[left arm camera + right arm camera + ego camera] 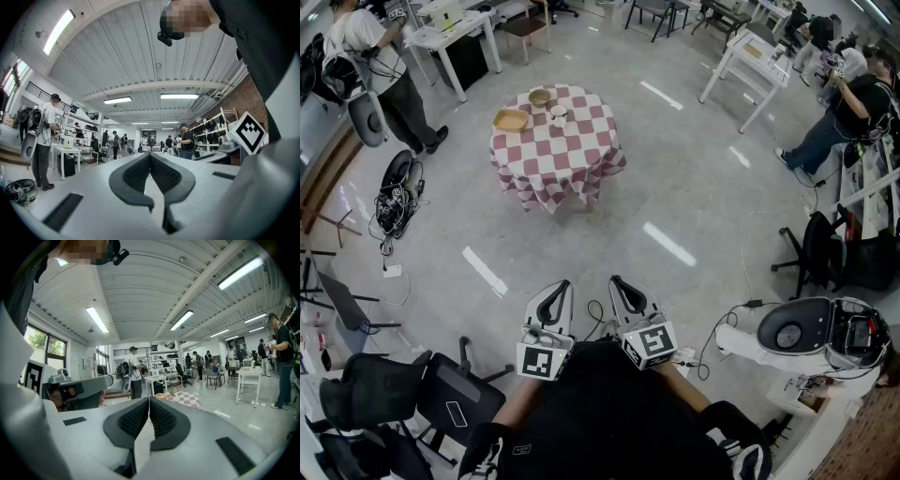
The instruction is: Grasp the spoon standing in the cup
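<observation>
We held the left claw (pixel 560 286) and right claw (pixel 620 283) pressed closed, empty (well apart from the cup (pixel 559 115) near the worktop's (pixel 567 159) far edge).

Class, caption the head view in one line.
Left gripper and right gripper, shut and empty, far from the checked table with cup and bowls.
</observation>
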{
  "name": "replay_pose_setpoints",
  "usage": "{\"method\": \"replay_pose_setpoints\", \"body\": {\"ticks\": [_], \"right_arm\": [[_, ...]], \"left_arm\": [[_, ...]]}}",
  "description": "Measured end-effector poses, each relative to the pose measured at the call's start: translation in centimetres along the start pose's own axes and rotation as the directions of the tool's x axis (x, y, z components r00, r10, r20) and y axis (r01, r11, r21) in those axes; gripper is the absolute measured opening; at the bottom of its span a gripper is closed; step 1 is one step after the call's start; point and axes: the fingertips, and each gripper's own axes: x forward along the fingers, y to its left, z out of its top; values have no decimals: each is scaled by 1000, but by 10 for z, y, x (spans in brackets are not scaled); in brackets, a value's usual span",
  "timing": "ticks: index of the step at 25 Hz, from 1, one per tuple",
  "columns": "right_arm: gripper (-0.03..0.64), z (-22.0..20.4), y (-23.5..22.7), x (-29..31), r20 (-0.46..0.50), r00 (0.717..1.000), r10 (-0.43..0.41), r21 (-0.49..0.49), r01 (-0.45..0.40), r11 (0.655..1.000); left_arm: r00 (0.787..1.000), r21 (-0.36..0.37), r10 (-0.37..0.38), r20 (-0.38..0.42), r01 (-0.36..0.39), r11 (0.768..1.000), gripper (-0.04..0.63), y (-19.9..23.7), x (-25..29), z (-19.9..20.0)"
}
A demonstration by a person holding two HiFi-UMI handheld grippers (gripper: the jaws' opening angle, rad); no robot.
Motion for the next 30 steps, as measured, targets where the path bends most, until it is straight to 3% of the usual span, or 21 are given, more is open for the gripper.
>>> {"method": "replay_pose_setpoints", "body": {"ticks": [13,17,21,26,30], "right_arm": [[29,1,-8,-3,3,1000,14,3,-14,1000],[29,7,-16,-10,43,999,25,30,-26,999],[29,2,-28,-16,37,999,37,25,-38,999],[31,11,-42,-10,32,997,65,49,-66,997],[31,7,-58,-12,31,996,79,54,-80,995]], "left_arm": [[999,-15,15,49,-14,1000,9,-5,9,6],[996,-30,24,84,-21,999,9,-14,15,9],[998,-39,38,48,-36,999,9,-24,25,4],[996,-16,56,71,-55,998,9,-18,45,25],[994,-8,100,49,-99,995,9,-22,52,15]]}}
